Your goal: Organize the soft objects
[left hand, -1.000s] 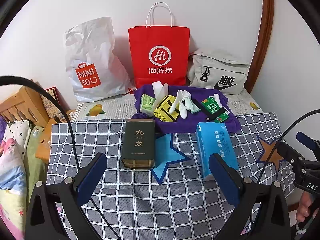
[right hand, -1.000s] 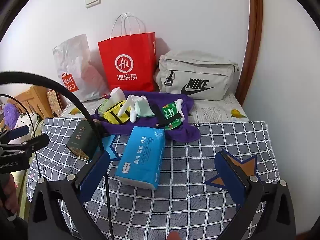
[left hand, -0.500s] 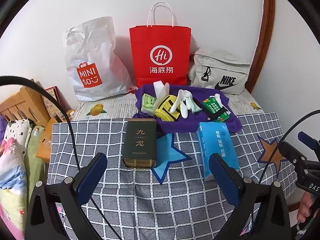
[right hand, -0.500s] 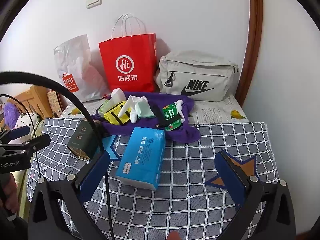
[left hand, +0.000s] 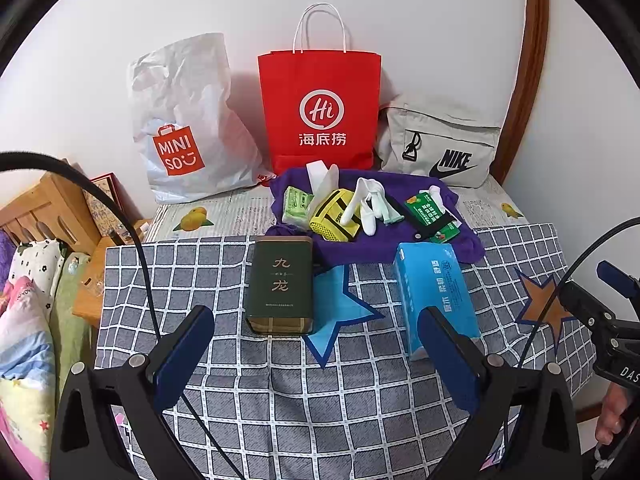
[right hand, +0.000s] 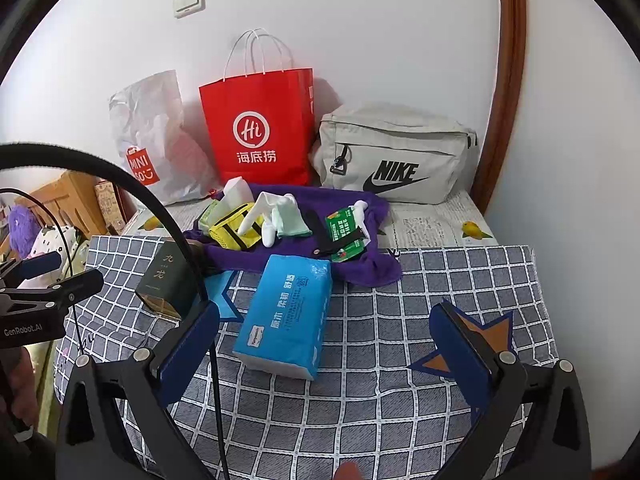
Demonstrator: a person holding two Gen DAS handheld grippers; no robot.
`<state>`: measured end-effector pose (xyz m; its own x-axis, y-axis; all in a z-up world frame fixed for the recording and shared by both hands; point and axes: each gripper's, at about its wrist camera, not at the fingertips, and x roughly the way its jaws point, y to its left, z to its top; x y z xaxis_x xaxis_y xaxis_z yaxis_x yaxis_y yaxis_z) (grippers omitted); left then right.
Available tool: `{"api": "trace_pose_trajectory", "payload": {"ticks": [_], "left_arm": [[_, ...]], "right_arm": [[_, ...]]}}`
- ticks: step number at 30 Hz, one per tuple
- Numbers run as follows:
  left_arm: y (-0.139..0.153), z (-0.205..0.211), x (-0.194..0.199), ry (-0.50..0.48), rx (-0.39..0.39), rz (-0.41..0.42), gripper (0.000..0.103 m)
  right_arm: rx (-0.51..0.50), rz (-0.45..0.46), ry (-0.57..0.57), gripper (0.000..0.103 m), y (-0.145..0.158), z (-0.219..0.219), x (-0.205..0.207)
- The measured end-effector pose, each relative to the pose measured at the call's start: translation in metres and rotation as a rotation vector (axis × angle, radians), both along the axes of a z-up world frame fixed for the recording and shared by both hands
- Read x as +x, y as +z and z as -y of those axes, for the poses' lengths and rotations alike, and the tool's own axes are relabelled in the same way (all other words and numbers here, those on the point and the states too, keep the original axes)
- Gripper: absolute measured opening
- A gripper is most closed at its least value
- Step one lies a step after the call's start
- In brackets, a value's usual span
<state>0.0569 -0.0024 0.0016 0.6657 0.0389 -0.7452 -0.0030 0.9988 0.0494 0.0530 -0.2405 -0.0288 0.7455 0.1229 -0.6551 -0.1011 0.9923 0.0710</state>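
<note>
Reading "MINISO" on the plastic bag (left hand: 180,128), "NIKE" on the grey bag (right hand: 394,152).

a black cable (right hand: 120,184) is crossing the tin (right hand: 168,282), hiding part of it; the left gripper's finger (left hand: 450,354) is covering the tissue pack's (left hand: 434,292) near corner; the bedding (left hand: 24,320) is running off the frame's left edge; the small print on the green packet (right hand: 345,232) is reading too small to tell.
</note>
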Motion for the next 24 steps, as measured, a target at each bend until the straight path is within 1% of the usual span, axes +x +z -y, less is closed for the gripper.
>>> {"api": "trace_pose_trajectory", "payload": {"ticks": [24], "left_arm": [[-0.001, 0.001, -0.0005, -0.004, 0.007, 0.0, 0.103]], "right_arm": [[0.0, 0.001, -0.002, 0.103, 0.0024, -0.0015, -0.0016]]}}
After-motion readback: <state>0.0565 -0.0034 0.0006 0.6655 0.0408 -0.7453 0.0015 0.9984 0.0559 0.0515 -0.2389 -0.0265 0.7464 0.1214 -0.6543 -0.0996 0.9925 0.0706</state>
